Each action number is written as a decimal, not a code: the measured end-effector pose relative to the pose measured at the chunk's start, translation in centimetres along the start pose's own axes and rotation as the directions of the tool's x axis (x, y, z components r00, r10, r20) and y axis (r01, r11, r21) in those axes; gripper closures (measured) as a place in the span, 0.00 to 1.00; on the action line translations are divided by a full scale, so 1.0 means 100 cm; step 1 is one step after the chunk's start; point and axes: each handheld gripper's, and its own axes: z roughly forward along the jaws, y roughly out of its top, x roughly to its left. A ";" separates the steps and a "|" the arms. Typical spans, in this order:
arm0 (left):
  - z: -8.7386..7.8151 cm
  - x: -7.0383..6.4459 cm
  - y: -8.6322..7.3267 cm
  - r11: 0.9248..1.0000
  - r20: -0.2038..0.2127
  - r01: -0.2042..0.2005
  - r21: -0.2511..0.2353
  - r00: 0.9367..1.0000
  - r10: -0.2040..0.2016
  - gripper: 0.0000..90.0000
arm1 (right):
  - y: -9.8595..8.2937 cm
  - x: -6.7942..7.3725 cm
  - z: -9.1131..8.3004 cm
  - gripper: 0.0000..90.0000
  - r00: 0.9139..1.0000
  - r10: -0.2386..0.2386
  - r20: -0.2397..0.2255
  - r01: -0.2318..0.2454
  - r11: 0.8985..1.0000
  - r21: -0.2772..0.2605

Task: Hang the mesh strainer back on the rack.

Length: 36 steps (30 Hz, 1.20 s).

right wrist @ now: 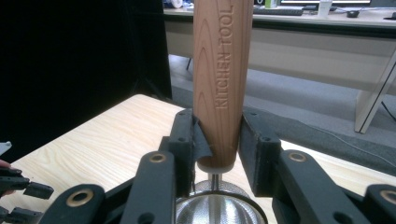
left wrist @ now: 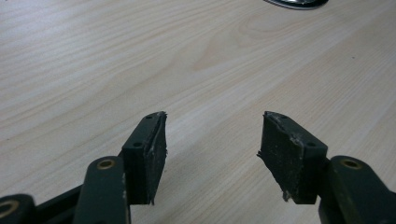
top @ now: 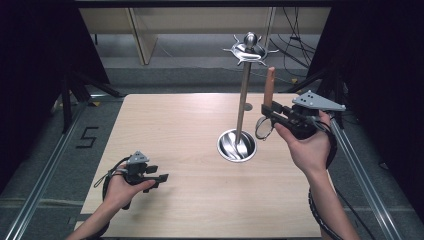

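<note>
A metal utensil stand (top: 244,95) rises from a round shiny base (top: 236,145) at the table's middle right, with hooks at its top (top: 248,50). My right gripper (top: 267,107) is held above the table just right of the pole, shut on the upright wooden handle (top: 270,82) of a small mesh strainer (top: 264,128). In the right gripper view the handle (right wrist: 219,70) reads "KITCHEN TOOL" and the strainer bowl (right wrist: 219,212) hangs below the right gripper (right wrist: 217,140). My left gripper (top: 162,177) rests low at the front left, open (left wrist: 212,140) over bare wood.
The light wooden table (top: 180,125) has free room across its left and front. The stand's base rim (left wrist: 296,3) shows at the top of the left gripper view. Black curtains, metal rails and tripod legs (top: 67,95) surround the table.
</note>
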 end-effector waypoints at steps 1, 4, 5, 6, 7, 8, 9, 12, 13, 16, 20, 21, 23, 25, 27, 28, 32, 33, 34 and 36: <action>0.000 0.000 0.000 1.000 0.000 0.000 0.000 1.000 0.000 0.44 | 0.000 0.000 -0.001 0.77 1.000 -0.003 0.002 0.003 1.000 0.002; 0.000 -0.001 0.000 1.000 -0.003 0.004 0.001 1.000 -0.004 0.44 | 0.002 0.000 0.000 0.77 1.000 0.000 -0.009 0.000 1.000 -0.005; 0.000 -0.001 0.000 1.000 -0.003 0.004 0.001 1.000 -0.004 0.44 | 0.002 0.000 -0.001 0.77 1.000 -0.004 -0.002 0.004 1.000 -0.006; 0.000 -0.001 0.000 1.000 -0.003 0.004 0.001 1.000 -0.004 0.44 | 0.003 -0.001 -0.001 0.77 1.000 -0.010 0.001 0.010 1.000 -0.012; 0.000 0.000 0.000 1.000 0.000 0.001 0.000 1.000 -0.001 0.44 | 0.003 0.000 0.000 0.77 1.000 0.002 -0.006 -0.002 1.000 -0.011; 0.000 0.000 0.000 1.000 0.000 0.000 0.001 1.000 0.000 0.44 | 0.003 0.000 0.000 0.77 1.000 0.001 -0.004 -0.001 1.000 -0.009; 0.000 0.000 0.000 1.000 0.000 -0.001 -0.001 1.000 0.001 0.44 | 0.003 0.001 0.000 0.77 1.000 0.013 -0.001 -0.013 1.000 -0.009; 0.000 0.000 0.000 1.000 0.000 0.000 0.000 1.000 0.000 0.44 | 0.004 0.001 0.000 0.77 1.000 0.002 -0.006 -0.002 1.000 -0.010; 0.000 0.000 0.000 1.000 0.001 0.001 -0.001 1.000 -0.001 0.44 | 0.005 0.001 0.000 0.77 1.000 0.001 -0.007 -0.001 1.000 -0.011; 0.000 0.000 0.000 1.000 0.001 0.001 0.000 1.000 -0.001 0.44 | 0.005 0.000 -0.001 0.77 1.000 -0.003 -0.002 0.003 1.000 -0.012; 0.000 0.000 0.000 1.000 0.001 0.001 -0.001 1.000 -0.001 0.44 | 0.006 0.000 0.000 0.77 1.000 0.000 -0.004 0.000 1.000 -0.022; 0.000 0.000 0.000 1.000 0.001 0.001 -0.001 1.000 -0.001 0.44 | 0.006 0.001 0.000 0.77 1.000 0.012 -0.002 -0.012 1.000 -0.021; 0.000 0.000 0.000 1.000 0.000 0.001 0.000 1.000 -0.001 0.44 | 0.007 0.001 0.000 0.77 1.000 0.003 -0.006 -0.003 1.000 -0.019; 0.000 0.000 0.000 1.000 0.000 0.002 -0.001 1.000 -0.002 0.44 | 0.007 0.001 0.001 0.77 1.000 0.001 -0.004 -0.001 1.000 -0.024; 0.000 0.000 0.000 1.000 0.000 0.002 -0.002 1.000 -0.002 0.44 | 0.007 0.001 0.001 0.77 1.000 -0.007 -0.006 0.007 1.000 -0.028; 0.000 0.000 0.000 1.000 -0.001 0.001 0.001 1.000 -0.001 0.44 | 0.007 0.003 0.001 0.77 1.000 0.011 -0.008 -0.011 1.000 -0.024; 0.000 0.000 0.000 1.000 0.000 0.001 0.001 1.000 -0.001 0.44 | 0.008 0.001 0.002 0.77 1.000 -0.013 -0.008 0.012 0.999 -0.031; 0.000 0.000 0.000 1.000 0.000 0.001 0.001 1.000 -0.001 0.44 | 0.009 0.001 0.002 0.77 1.000 -0.020 -0.006 0.020 0.999 -0.038; 0.000 0.000 0.000 1.000 0.001 0.002 0.001 1.000 -0.002 0.44 | 0.009 0.001 0.002 0.77 1.000 -0.020 -0.006 0.020 0.999 -0.038; 0.000 0.000 0.000 1.000 0.001 0.000 0.002 1.000 0.000 0.44 | 0.009 0.001 0.002 0.77 1.000 -0.018 -0.008 0.018 0.999 -0.031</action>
